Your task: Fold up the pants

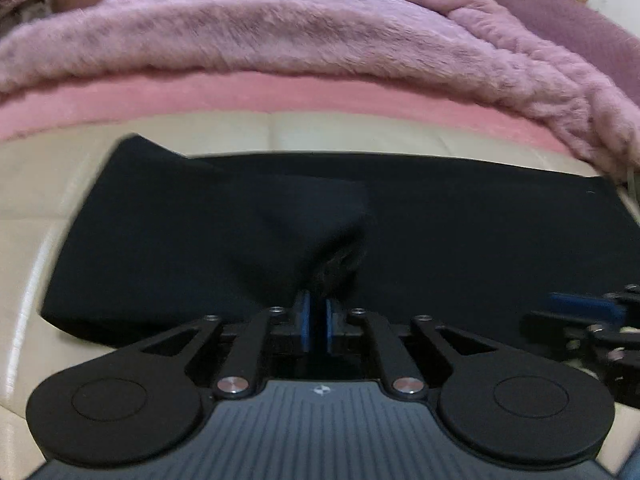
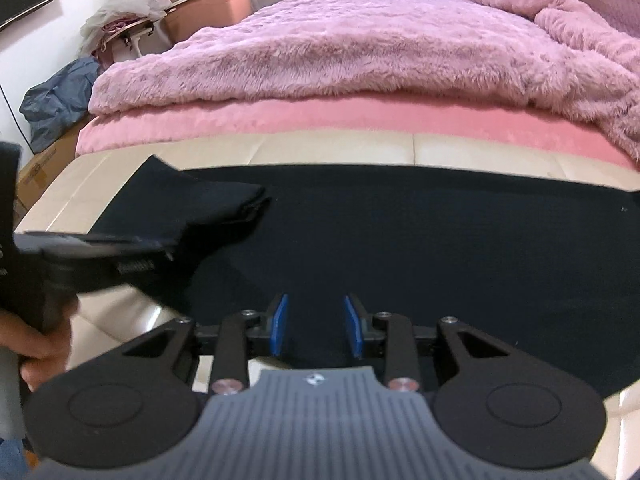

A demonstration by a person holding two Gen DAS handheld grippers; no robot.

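Black pants (image 1: 460,220) lie spread on a cream padded surface (image 1: 24,248) at the foot of a bed. A fold of the pants rises in a tent up to the tips of my left gripper (image 1: 318,300). Its blue pads stand a narrow gap apart, and the cloth is at the tips rather than pinched along the pads. In the right wrist view the left gripper (image 2: 168,252) comes in from the left over the pants (image 2: 400,240), with the lifted fold (image 2: 240,204) beside it. My right gripper (image 2: 316,304) hovers open over the near edge, holding nothing.
Behind the cream surface (image 2: 100,172) lie a pink mattress edge (image 2: 320,120) and a fluffy lilac blanket (image 2: 340,48). Boxes, bags and a bin (image 2: 208,4) crowd the far left. A person's hand (image 2: 36,340) grips the left tool's handle.
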